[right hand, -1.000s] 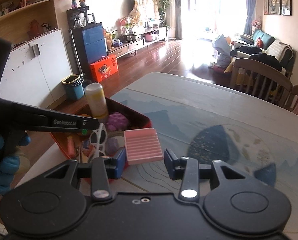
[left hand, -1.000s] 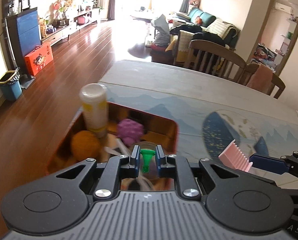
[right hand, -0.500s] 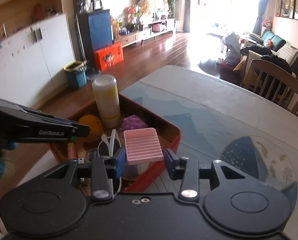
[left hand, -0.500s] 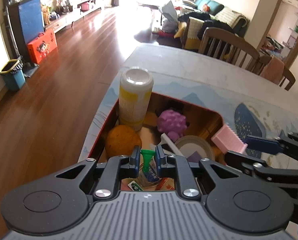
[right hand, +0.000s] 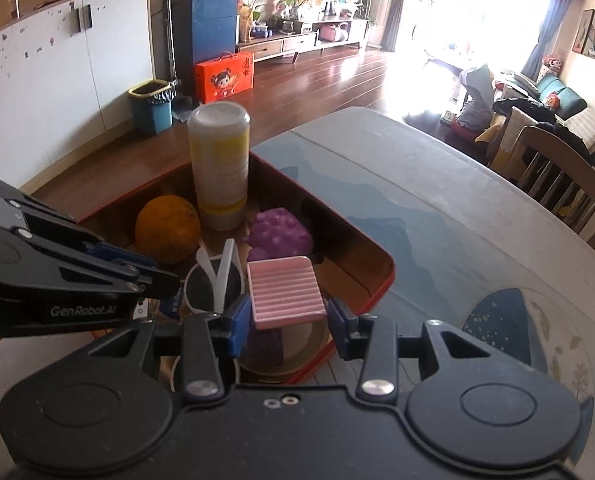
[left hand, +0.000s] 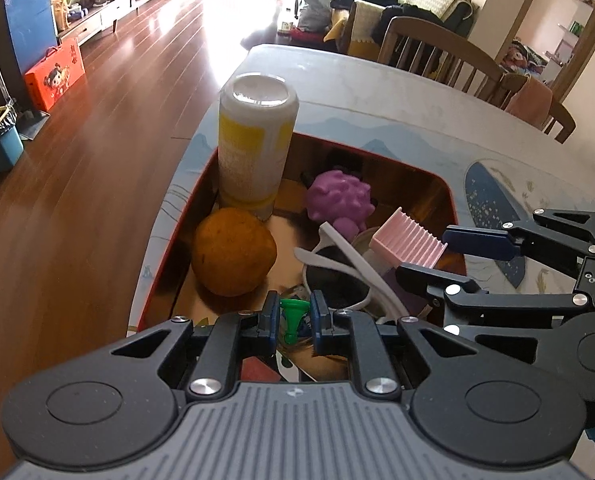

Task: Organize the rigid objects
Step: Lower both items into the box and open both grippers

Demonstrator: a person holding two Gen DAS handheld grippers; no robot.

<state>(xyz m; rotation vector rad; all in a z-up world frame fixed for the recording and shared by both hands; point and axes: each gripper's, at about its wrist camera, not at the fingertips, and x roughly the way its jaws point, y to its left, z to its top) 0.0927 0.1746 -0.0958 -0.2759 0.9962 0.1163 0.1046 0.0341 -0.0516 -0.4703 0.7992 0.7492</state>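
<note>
A red box [left hand: 453, 200] [right hand: 381, 284] sits at the table's corner and holds several items. My left gripper [left hand: 294, 318] is shut on a small green funnel-shaped piece [left hand: 293, 314] above the box's near end. My right gripper [right hand: 287, 320] is shut on a pink ribbed soap dish [right hand: 287, 294], held over the box's right side; the dish also shows in the left wrist view [left hand: 407, 238]. Inside the box stand a yellow-and-white bottle [left hand: 257, 148] [right hand: 219, 172], an orange [left hand: 233, 252] [right hand: 167, 228], a purple bumpy toy [left hand: 341, 198] [right hand: 279, 234] and white sunglasses [left hand: 337, 268] [right hand: 217, 276].
The table [right hand: 437, 200] has a blue patterned cloth and extends right and away. Wooden chairs [left hand: 437, 48] stand at its far side. The floor [left hand: 77, 152] drops off just left of the box. A round lid and packets lie under the grippers in the box.
Both grippers moved forward and down over the box. The green piece and the pink dish now hang above the box's contents, and the two grippers have come closer together.
</note>
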